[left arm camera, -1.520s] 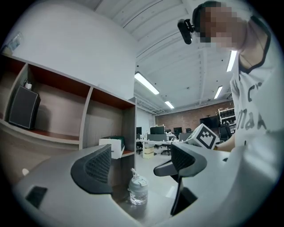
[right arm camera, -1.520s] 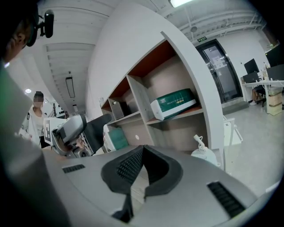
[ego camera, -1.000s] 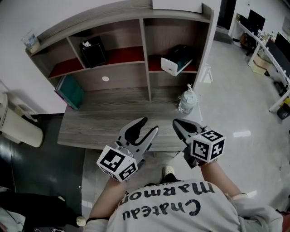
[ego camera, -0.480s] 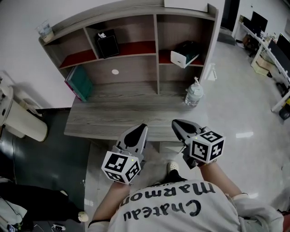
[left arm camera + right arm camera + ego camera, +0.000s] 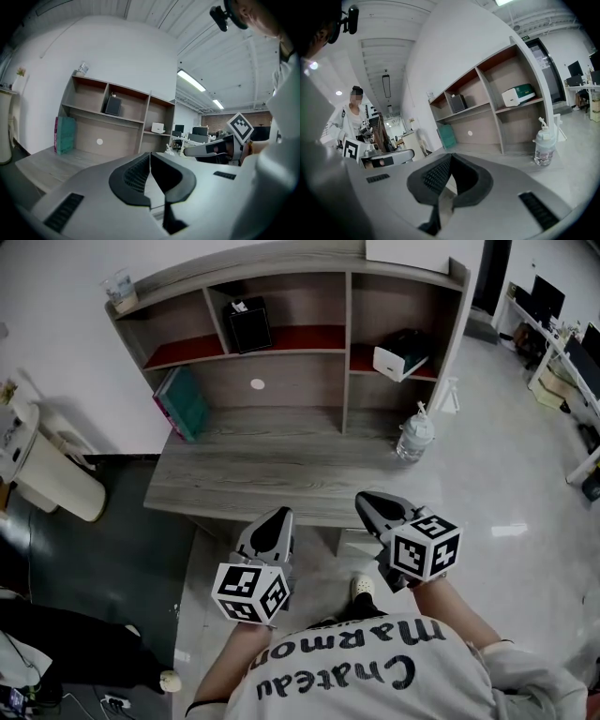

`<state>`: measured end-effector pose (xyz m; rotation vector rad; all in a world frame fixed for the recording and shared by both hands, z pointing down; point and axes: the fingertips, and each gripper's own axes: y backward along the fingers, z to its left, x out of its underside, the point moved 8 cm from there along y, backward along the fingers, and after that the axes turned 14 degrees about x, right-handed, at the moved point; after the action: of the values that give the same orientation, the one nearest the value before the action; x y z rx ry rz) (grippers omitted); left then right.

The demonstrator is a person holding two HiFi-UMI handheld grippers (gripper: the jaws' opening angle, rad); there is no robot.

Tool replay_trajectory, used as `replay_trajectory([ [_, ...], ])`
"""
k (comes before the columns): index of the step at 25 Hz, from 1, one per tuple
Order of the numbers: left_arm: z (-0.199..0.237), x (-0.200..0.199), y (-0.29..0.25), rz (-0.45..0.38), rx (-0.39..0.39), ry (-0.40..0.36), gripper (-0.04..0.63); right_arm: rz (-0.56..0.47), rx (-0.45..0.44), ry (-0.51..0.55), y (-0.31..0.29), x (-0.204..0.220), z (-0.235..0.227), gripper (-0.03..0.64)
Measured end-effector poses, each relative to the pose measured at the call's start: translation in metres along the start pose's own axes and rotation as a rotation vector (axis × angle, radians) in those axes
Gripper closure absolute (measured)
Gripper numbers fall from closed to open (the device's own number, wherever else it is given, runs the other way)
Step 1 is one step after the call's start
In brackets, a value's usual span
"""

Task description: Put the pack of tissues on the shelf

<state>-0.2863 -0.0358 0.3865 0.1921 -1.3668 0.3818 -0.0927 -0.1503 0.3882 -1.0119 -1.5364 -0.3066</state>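
Pale glossy floor (image 5: 497, 474) spreads to our right, and against the white wall stands a grey wooden desk (image 5: 253, 486) bearing a shelf unit (image 5: 347, 371) with two open compartments on its upper level. We stand in front of the desk's near edge with both tools held level and just short of it, side by side and apart from each other.

Our left gripper (image 5: 279, 515) has just been closing its jaws; they now meet at the tips with nothing between them. Our right gripper (image 5: 364, 498) also has its jaws pressed together and carries nothing.

On the desktop a teal folder (image 5: 187, 401) leans upright at the left end, and a clear water bottle (image 5: 415, 435) stands near the right end. What we take for the pack of tissues (image 5: 398, 360), white with a dark top, lies tilted in the upper right compartment. A black box (image 5: 249, 324) sits in the upper left compartment. A small clear cup (image 5: 120, 285) stands on the unit's top left corner.
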Motion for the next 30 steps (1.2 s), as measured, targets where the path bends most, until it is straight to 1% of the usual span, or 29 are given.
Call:
replay_trajectory([
  [7,0.006,0.007,0.011,0.016,-0.025,0.014,0.572,0.001,0.017,0.034,-0.004,-0.001,0.008,0.606],
  [16,0.01,0.011,0.02,0.015,-0.055,0.018,0.572,0.012,0.01,0.024,-0.006,0.005,0.012,0.606],
  [30,0.015,0.014,0.023,0.016,-0.066,0.03,0.572,0.021,0.009,0.028,-0.009,0.004,0.015,0.606],
])
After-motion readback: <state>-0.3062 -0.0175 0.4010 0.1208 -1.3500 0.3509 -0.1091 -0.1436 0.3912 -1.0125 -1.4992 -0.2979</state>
